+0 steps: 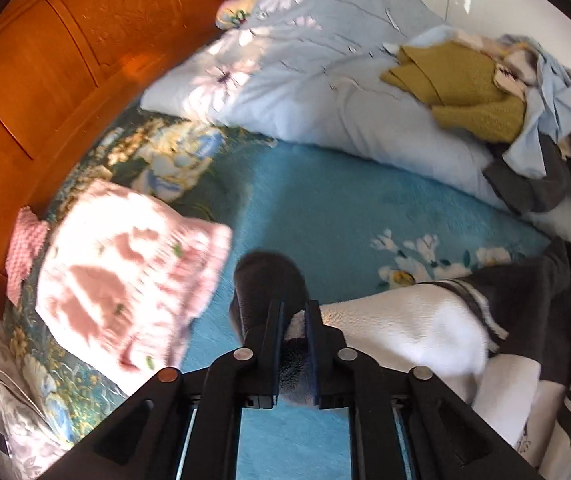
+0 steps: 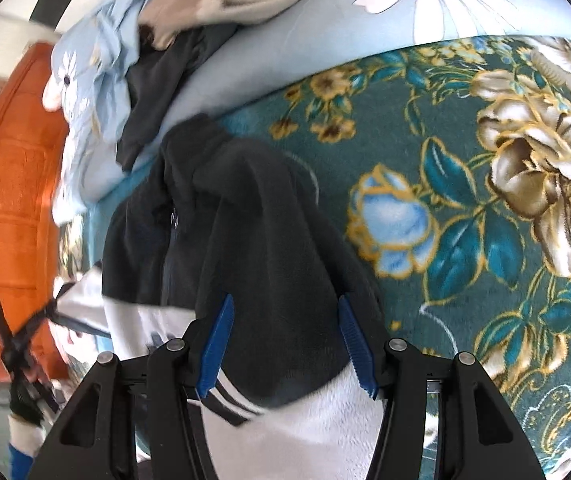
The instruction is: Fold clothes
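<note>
A black-and-white fleece jacket [image 1: 425, 328] lies on the teal floral blanket [image 1: 325, 208]. My left gripper [image 1: 294, 308] is shut on one end of it, and a dark cuff [image 1: 269, 280] sticks out past the fingers. In the right wrist view the jacket [image 2: 253, 240] stretches from the lower left up across the middle. My right gripper [image 2: 285, 316] is over its black part, blue pads [image 2: 221, 332] wide apart, with fabric filling the gap and running on past the right finger. The left gripper [image 2: 21, 344] shows blurred at the far left, holding the white end.
A folded pink-and-white garment [image 1: 125, 280] sits left of my left gripper. A heap of unfolded clothes [image 1: 485, 92] rests on the pale blue daisy duvet [image 1: 305, 60] at the back. An orange wooden headboard [image 1: 45, 80] bounds the left side.
</note>
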`<state>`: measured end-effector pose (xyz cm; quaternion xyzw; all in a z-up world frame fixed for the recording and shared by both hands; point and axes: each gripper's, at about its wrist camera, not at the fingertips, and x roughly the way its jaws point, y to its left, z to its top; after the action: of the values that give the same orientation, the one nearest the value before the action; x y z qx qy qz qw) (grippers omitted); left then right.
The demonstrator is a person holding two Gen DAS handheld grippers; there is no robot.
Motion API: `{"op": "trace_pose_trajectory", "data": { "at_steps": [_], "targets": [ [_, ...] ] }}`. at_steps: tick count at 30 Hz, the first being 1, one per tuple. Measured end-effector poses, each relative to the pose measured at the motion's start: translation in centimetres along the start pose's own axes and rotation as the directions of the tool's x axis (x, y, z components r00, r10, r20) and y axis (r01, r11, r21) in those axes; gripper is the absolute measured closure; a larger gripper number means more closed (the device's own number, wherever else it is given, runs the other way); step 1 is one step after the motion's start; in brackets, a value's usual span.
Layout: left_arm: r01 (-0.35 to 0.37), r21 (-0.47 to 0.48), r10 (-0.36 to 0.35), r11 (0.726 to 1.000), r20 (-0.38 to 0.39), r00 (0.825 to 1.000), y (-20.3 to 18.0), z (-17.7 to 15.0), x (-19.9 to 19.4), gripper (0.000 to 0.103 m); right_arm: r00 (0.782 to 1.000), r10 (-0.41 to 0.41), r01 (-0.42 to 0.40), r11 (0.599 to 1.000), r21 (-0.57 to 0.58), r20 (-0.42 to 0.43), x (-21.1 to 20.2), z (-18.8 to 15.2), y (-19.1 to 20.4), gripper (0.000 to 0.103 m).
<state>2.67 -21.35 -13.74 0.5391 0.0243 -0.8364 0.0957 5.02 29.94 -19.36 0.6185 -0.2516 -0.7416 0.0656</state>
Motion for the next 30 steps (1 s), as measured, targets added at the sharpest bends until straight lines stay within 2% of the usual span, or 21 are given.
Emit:
{"op": "trace_pose_trajectory", "data": {
  "at_steps": [2, 4, 7, 9, 12, 14, 17, 20, 22, 27, 30],
  "targets": [
    [0.006, 0.0, -0.006, 1.0, -0.013, 1.0, -0.3, 0.3, 0.5, 0.084, 1.0, -0.008, 0.008, 1.0, -0.017, -0.018, 0.2, -0.4, -0.1, 0.047],
    [0.045, -0.053, -0.046, 0.998, -0.021, 0.999, -0.2, -1.1, 0.0, 0.058, 0.999, -0.009, 0.008, 1.0, -0.016, -0.036, 0.3, -0.7, -0.4, 0.047],
    [0.117, -0.149, -0.12, 0.982, -0.011, 0.993, 0.2, -3.3, -1.2, 0.051, 0.999, -0.011, 0.01, 1.0, -0.009, -0.051, 0.0, -1.5, -1.0, 0.047],
    [0.17, -0.213, -0.17, 0.962, 0.021, 0.985, 0.2, -5.3, -2.4, 0.047, 0.997, -0.021, 0.021, 1.0, -0.012, -0.067, -0.3, -2.5, -1.4, 0.047],
    [0.25, -0.281, -0.246, 0.927, 0.051, 0.968, -0.8, -8.3, -3.5, 0.046, 0.995, -0.041, 0.035, 0.997, -0.074, -0.088, -1.0, -4.6, -0.6, 0.047],
    [0.28, -0.294, -0.279, 0.914, 0.046, 0.959, -2.3, -10.3, -3.6, 0.046, 0.993, -0.056, 0.042, 0.99, -0.138, -0.101, -1.4, -6.1, 0.5, 0.047],
    [0.297, -0.273, -0.305, 0.915, 0.016, 0.952, -4.8, -12.4, -3.3, 0.045, 0.988, -0.071, 0.037, 0.971, -0.236, -0.137, -1.0, -8.1, 2.7, 0.047],
    [0.283, -0.229, -0.297, 0.931, -0.029, 0.954, -6.8, -14.2, -2.8, 0.046, 0.979, -0.106, 0.049, 0.952, -0.303, -0.174, 0.8, -10.0, 4.9, 0.047],
    [0.284, -0.226, -0.301, 0.932, -0.046, 0.953, -7.3, -15.0, -2.7, 0.046, 0.971, -0.131, 0.055, 0.936, -0.347, -0.198, 2.0, -11.3, 6.4, 0.047],
    [0.282, -0.238, -0.294, 0.93, -0.016, 0.956, -6.9, -15.7, -4.0, 0.045, 0.948, -0.197, 0.065, 0.889, -0.454, -0.249, 5.0, -14.4, 10.1, 0.047],
    [0.287, -0.256, -0.293, 0.923, 0.017, 0.956, -6.0, -15.9, -4.8, 0.044, 0.929, -0.306, 0.157, 0.837, -0.525, -0.21, 6.2, -15.2, 10.9, 0.047]
  ]
}}
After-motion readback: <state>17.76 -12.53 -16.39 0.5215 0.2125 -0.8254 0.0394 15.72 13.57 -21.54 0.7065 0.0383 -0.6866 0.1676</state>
